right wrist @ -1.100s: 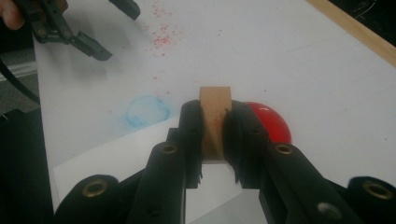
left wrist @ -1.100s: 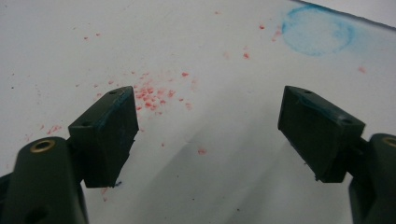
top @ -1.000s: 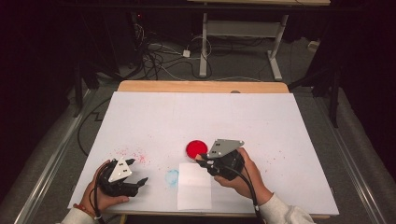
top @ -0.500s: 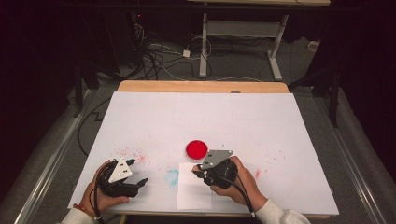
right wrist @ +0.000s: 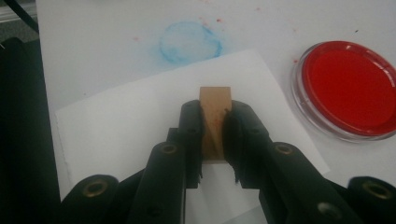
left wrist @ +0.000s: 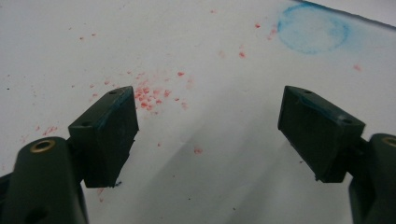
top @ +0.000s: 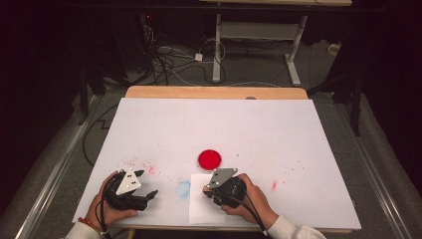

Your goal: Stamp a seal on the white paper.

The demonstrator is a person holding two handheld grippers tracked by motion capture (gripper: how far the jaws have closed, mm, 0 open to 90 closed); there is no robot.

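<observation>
the right gripper (right wrist: pixel 214 135) has its jaws clamped on a small tan wooden block (right wrist: pixel 215 119), most likely a stamp, held over a loose white sheet of paper (right wrist: pixel 140 121) that lies near the front edge of the bench (top: pixel 298 129). in the high view that gripper (top: pixel 211 191) sits at about 6 o'clock of the bench, with the round clear dish of red ink (top: pixel 210 159) just beyond it at its 12 o'clock. in the right gripper view the dish (right wrist: pixel 348 88) lies at 2 o'clock of the block, just beside the paper's corner, and a faint blue ring mark (right wrist: pixel 189 43) on the white bench cover lies at 11 o'clock, past the paper's far edge.

the left gripper (left wrist: pixel 205 130) has its jaws wide apart and holds nothing; it rests over a scatter of red specks (left wrist: pixel 149 95) at about 8 o'clock of the bench.

as a judgement: the block is grasped and positioned over the sheet, so the pick-up is done. the visible part of the paper shows no print. whether the block's underside touches the paper or carries ink i cannot tell. what seems left is pressing it down, lifting it away and setting it aside.
</observation>
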